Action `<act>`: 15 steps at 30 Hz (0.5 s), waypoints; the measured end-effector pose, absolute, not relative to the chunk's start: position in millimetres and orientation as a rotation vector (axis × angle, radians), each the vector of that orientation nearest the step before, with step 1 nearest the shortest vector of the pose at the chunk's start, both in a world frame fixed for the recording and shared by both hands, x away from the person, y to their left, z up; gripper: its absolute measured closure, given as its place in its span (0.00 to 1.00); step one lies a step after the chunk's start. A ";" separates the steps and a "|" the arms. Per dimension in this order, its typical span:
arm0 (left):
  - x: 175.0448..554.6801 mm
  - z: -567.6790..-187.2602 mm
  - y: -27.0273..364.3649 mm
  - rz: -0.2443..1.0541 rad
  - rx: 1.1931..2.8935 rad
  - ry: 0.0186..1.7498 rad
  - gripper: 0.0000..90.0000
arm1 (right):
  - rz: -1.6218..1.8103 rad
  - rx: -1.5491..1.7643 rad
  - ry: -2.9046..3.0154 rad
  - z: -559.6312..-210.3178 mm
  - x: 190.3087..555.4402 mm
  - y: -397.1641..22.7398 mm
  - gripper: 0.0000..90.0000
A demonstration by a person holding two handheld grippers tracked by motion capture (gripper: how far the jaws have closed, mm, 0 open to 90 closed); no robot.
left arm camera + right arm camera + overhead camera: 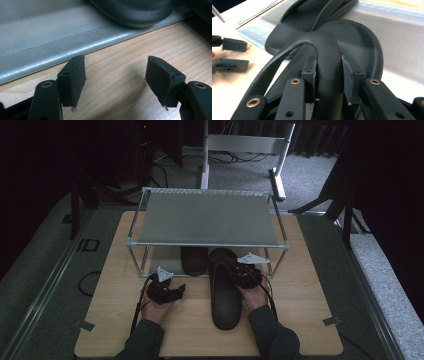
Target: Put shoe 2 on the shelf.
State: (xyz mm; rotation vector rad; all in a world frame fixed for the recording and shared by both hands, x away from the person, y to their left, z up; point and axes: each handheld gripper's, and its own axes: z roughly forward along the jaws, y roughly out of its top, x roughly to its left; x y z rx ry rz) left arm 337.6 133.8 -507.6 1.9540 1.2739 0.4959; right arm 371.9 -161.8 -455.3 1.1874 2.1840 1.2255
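The right tool (329, 75) clamps the strap of a black sandal (225, 290) lying on the worktop (300, 290), toe under the shoe rack (207, 217). The left tool (116, 80) gapes wide, empty, beside another sandal (194, 260).

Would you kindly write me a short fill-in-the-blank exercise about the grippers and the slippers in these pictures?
1. The right gripper is shut on the ____ of the near slipper.
2. The left gripper is open and holds ____.
3. The other slipper lies on the rack's ____ shelf.

Missing words: strap; nothing; lower
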 end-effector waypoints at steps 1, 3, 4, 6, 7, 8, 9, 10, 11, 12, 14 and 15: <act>337.6 -507.6 133.7 0.496 1.955 1.274 0.37 | 1.227 1.188 2.182 -456.3 374.1 -161.8 0.74; 337.6 -507.6 133.7 0.497 1.957 1.272 0.37 | 1.228 1.192 2.177 -457.6 377.6 -161.5 0.74; 337.6 -507.6 133.6 0.497 1.957 1.271 0.37 | 1.232 1.194 2.173 -457.9 379.2 -161.3 0.74; 337.6 -507.6 133.4 0.498 1.957 1.271 0.37 | 1.233 1.187 2.169 -458.5 382.5 -160.7 0.74; 337.7 -507.6 133.4 0.497 1.958 1.270 0.37 | 1.231 1.185 2.168 -458.7 384.2 -160.1 0.74; 337.6 -507.6 133.3 0.497 1.958 1.270 0.37 | 1.232 1.188 2.162 -459.3 386.3 -159.7 0.74; 337.6 -507.6 133.2 0.498 1.958 1.270 0.37 | 1.234 1.194 2.155 -459.8 387.8 -159.6 0.74; 337.7 -507.6 133.2 0.498 1.958 1.270 0.37 | 1.235 1.205 2.150 -460.0 389.1 -159.5 0.74; 337.7 -507.6 133.3 0.497 1.958 1.270 0.37 | 1.235 1.216 2.143 -460.2 390.2 -159.4 0.74; 337.7 -507.6 133.3 0.497 1.957 1.270 0.37 | 1.238 1.212 2.135 -460.5 392.1 -159.7 0.74; 337.7 -507.6 133.1 0.498 1.958 1.270 0.37 | 1.237 1.229 2.127 -460.6 393.8 -159.3 0.74; 337.7 -507.6 133.1 0.498 1.958 1.270 0.37 | 1.235 1.254 2.123 -460.5 394.6 -158.8 0.74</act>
